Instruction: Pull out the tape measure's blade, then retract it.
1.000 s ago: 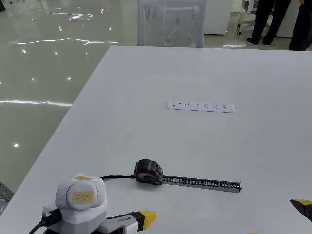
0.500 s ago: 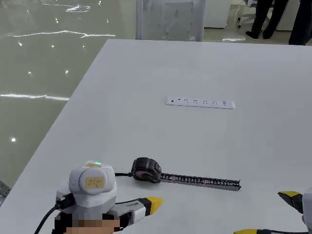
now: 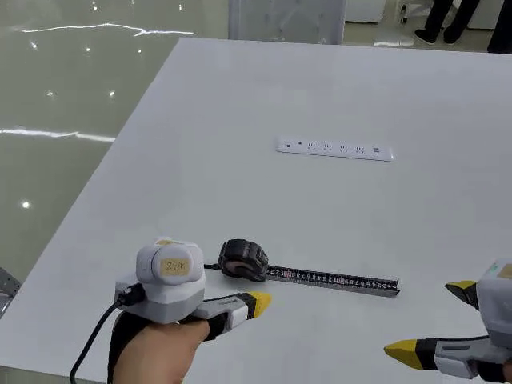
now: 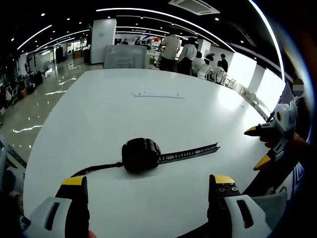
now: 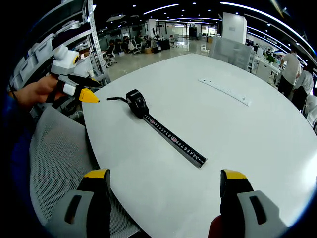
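Observation:
The black tape measure case (image 3: 243, 260) lies on the white table (image 3: 320, 208), with its blade (image 3: 336, 282) pulled out flat to the right. A black wrist strap (image 4: 94, 169) trails from the case. My left gripper (image 3: 254, 304) hovers open just in front of the case, apart from it. In the left gripper view its jaws (image 4: 148, 181) stand wide, with the case (image 4: 141, 154) just beyond them. My right gripper (image 3: 430, 320) is open near the table's front right, short of the blade's end (image 5: 198, 159). Nothing sits between its jaws (image 5: 164, 174).
A white power strip (image 3: 334, 150) lies farther back on the table. The table's left edge (image 3: 88, 216) drops to a shiny floor. A mesh chair (image 5: 59, 163) stands at the near edge. People (image 4: 181, 49) stand beyond the far end.
My left gripper has moved up and right, closer to the tape case. The right gripper has come further into view at the lower right. The tape measure lies as before.

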`<state>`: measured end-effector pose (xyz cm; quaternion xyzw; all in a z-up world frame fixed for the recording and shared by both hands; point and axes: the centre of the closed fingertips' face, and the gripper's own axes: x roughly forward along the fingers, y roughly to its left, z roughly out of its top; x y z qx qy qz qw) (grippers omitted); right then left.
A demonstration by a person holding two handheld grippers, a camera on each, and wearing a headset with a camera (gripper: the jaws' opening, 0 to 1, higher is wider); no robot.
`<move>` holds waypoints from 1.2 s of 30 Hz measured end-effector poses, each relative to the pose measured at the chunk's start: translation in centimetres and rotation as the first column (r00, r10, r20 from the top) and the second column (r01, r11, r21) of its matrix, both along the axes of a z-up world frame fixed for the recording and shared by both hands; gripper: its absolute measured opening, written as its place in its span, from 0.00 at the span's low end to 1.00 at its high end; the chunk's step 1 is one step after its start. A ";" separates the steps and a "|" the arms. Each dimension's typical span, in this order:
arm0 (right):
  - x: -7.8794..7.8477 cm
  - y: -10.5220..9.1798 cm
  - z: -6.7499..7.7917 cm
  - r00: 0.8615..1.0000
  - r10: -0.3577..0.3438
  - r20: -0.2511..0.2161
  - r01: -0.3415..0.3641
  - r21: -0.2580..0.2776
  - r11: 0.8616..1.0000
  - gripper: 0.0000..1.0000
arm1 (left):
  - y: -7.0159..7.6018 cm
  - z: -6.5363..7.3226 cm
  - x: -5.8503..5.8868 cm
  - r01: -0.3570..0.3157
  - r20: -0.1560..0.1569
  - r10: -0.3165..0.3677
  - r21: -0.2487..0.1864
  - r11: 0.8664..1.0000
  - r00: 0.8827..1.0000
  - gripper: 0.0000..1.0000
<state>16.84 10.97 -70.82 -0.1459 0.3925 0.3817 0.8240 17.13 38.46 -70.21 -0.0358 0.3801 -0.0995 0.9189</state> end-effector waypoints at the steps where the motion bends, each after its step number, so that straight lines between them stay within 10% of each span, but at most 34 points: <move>1: 0.3 -0.1 -0.3 1.000 0.006 -0.002 -0.006 -0.006 1.000 0.88 | 0.0 -0.2 0.2 -0.004 -0.001 0.004 0.001 1.000 1.000 0.98; 22: 4.0 -0.8 -3.8 0.990 0.137 -0.032 -0.140 -0.094 0.986 0.81 | -0.6 -2.2 4.6 0.020 0.011 -0.020 0.007 1.000 1.000 0.92; 36: 5.7 -0.7 -6.2 0.962 0.269 -0.045 -0.273 -0.159 0.949 0.71 | -1.0 -4.3 6.4 -0.003 -0.005 0.003 -0.009 1.000 1.000 0.88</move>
